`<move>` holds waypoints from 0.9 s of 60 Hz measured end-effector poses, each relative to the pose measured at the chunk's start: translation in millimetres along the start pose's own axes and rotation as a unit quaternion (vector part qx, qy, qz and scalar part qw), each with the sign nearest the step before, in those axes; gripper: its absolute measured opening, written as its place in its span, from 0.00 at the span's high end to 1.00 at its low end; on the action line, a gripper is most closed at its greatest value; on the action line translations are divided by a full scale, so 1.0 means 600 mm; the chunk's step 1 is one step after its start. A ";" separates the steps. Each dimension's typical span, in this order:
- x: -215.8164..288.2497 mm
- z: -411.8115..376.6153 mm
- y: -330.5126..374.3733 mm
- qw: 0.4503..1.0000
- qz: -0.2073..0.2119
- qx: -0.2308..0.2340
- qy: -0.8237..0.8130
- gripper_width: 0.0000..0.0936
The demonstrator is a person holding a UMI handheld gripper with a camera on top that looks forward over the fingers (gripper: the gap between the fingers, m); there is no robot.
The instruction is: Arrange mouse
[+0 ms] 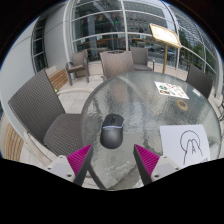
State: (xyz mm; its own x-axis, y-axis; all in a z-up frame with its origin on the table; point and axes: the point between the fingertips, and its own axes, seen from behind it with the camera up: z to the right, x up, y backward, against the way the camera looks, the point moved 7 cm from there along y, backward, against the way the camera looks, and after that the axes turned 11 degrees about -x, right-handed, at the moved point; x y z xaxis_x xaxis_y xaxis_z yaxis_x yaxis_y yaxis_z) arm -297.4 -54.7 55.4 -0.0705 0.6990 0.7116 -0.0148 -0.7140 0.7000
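The mouse (112,131) is seen lying on the glass tabletop (140,105), just ahead of the tongs (113,160) and in line with the gap between them. The tongs are held wide, with nothing between the pads (80,158), and the mouse is not touched by them.

To the right of the mouse, a white sheet (190,143) with a drawn outline is laid on the tabletop; it is judged to be the place where the mouse is wanted, though this cannot be confirmed. A smaller printed paper (172,90) is seen further back. Wicker chairs (40,100) are placed around the tabletop.

Several things can go wrong from here. The mouse has a rounded, smooth body, so it can be squeezed out forward if the tongs are closed too near its front or too high. The glass is slippery, so the mouse can be pushed away by one finger when the approach is not centred. If it is pushed to the left, it can be driven toward the rim of the tabletop and may fall. The sheet is light and can be shifted or folded when the mouse is dragged over it instead of being lifted. A cable cannot be made out; if one is there, it may pull the mouse aside.
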 end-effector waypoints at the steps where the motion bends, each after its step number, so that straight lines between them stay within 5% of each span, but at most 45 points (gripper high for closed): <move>1: 0.008 -0.005 -0.010 1.000 -0.001 0.000 0.001 0.12; 14: 0.068 -0.029 -0.102 1.000 -0.003 -0.017 -0.014 0.15; 18: 0.072 -0.029 -0.114 0.999 -0.004 -0.025 -0.022 0.24; 24: 0.070 -0.020 -0.121 0.998 0.001 -0.057 -0.020 0.50; 35: 0.068 -0.018 -0.119 0.999 -0.006 -0.048 -0.019 0.67; 46: 0.091 -0.016 -0.099 0.999 -0.027 -0.017 -0.001 0.68; 54: 0.231 0.028 0.010 0.998 0.061 -0.011 0.000 0.68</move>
State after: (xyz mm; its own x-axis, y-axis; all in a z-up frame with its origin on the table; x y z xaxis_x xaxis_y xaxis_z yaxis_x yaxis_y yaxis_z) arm -290.6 38.4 159.2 -0.0722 0.6067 0.7916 -0.0282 -0.7946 0.6064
